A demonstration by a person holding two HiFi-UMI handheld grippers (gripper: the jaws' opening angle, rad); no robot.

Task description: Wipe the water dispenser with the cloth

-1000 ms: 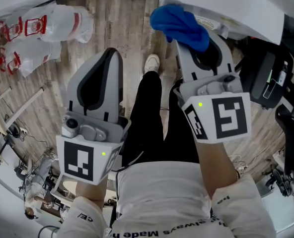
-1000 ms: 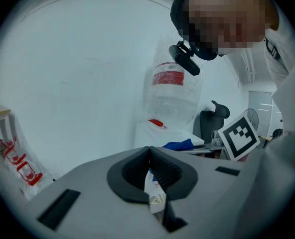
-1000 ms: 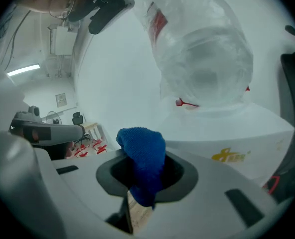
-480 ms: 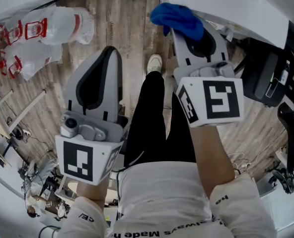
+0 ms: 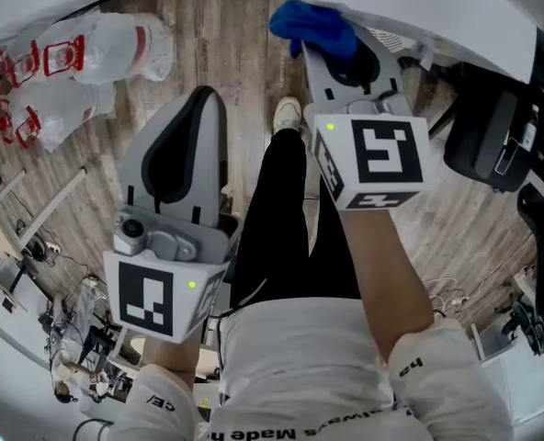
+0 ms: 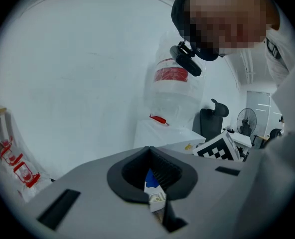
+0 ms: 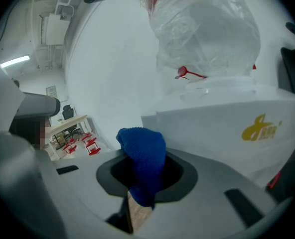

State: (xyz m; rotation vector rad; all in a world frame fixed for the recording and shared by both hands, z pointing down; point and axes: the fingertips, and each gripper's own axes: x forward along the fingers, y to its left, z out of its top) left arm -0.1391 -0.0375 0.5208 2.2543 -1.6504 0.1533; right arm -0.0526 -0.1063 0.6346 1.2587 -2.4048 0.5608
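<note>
Right gripper point(image 5: 338, 51) clamped on blue cloth point(image 5: 311, 24), cloth just beside the white water dispenser point(image 5: 428, 7); left gripper point(image 5: 206, 99) closed, empty, above wood floor point(image 5: 221, 26)

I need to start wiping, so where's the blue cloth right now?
The blue cloth is clamped in the right gripper, top right of the head view, beside the white water dispenser.

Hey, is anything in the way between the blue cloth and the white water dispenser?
Nothing visible stands between them: the blue knitted cloth, clamped in the right gripper, is right beside the white plastic water dispenser, near its corner.
</note>
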